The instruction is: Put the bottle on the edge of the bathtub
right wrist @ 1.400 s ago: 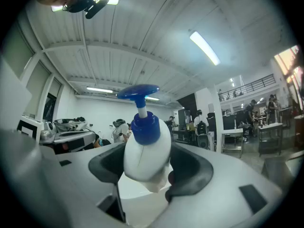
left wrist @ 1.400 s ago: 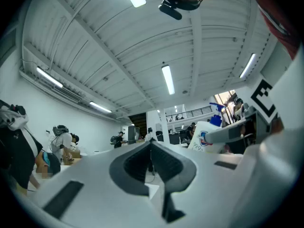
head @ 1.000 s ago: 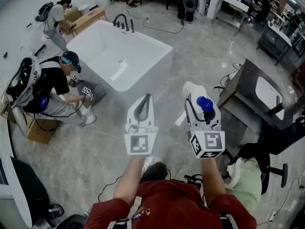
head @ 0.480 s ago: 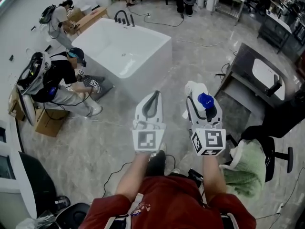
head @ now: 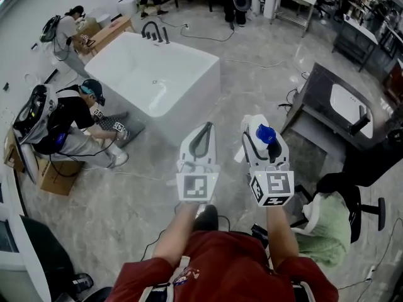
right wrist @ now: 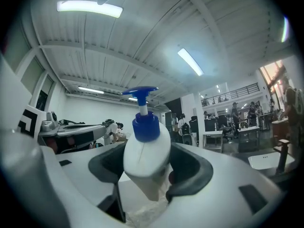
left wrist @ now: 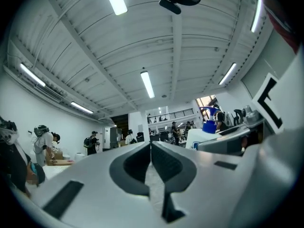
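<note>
A white pump bottle [right wrist: 146, 161] with a blue cap [head: 267, 134] stands upright between the jaws of my right gripper [head: 258, 134], which is shut on it and held level over the floor. My left gripper [head: 203, 135] hovers beside it, its jaws shut together with nothing between them; its tips [left wrist: 151, 146] meet in the left gripper view. The white bathtub [head: 208, 68] stands farther ahead and to the left, with a dark tap [head: 153, 30] at its far end. Both grippers are well short of its rim.
A person [head: 66, 121] crouches at the tub's left side, another person [head: 66, 30] bends over a cardboard box [head: 104, 31] behind it. A grey cabinet with a basin [head: 340, 109] stands right. Cables [head: 252, 61] run over the marble floor.
Both grippers have moved forward over the floor toward the tub, the bottle still in the right one. The crouching person has shifted slightly.
</note>
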Available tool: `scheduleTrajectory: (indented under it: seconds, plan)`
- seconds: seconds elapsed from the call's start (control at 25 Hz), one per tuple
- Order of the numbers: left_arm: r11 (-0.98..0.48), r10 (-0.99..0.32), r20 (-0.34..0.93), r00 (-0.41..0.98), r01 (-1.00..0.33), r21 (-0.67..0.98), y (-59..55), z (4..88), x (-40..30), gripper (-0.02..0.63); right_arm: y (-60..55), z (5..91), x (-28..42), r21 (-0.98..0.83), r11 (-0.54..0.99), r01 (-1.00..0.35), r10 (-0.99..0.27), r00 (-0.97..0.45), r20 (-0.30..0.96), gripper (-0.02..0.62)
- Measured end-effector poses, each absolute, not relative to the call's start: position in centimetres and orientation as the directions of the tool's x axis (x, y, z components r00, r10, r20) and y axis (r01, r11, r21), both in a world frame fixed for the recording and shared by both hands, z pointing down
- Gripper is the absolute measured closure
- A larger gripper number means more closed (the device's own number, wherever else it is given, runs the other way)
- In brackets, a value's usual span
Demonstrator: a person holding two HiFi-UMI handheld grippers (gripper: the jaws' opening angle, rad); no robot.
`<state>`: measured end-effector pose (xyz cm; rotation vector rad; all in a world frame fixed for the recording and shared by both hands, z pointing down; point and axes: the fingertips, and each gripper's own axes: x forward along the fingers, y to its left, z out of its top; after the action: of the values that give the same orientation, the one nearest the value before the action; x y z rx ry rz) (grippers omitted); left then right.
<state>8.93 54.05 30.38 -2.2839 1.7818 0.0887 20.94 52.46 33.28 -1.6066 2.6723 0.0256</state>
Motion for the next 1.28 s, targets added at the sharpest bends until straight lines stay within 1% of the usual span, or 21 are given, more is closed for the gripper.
scheduleTrajectory:
  seconds: [0.48, 0.8, 1.0, 1.28]
  plan:
    - [-0.282, -0.929, -0.209, 0.306, -0.950, -0.134, 41.6, 29.8, 4.0, 0.589, 40.7, 32.7, 16.4, 0.011, 0.411, -0.912, -0.912, -0.411, -0.003, 0.318]
    - [-0.352, -0.900, -0.216, 0.379, -0.924, -0.152, 34.9, 30.2, 2.8, 0.589, 35.3, 32.2, 14.8, 0.039, 0.354, -0.934, -0.935, -0.355, -0.017, 0.318]
    - [-0.368, -0.901, -0.207, 0.381, -0.925, -0.098, 31.7, 31.0, 1.9, 0.589, 32.7, 32.5, 14.2, 0.049, 0.326, -0.944, -0.944, -0.328, -0.025, 0.318]
    - [-0.375, -0.898, -0.206, 0.388, -0.922, -0.102, 27.3, 31.5, 2.6, 0.589, 27.9, 33.3, 14.4, 0.058, 0.333, -0.941, -0.942, -0.335, -0.026, 0.318]
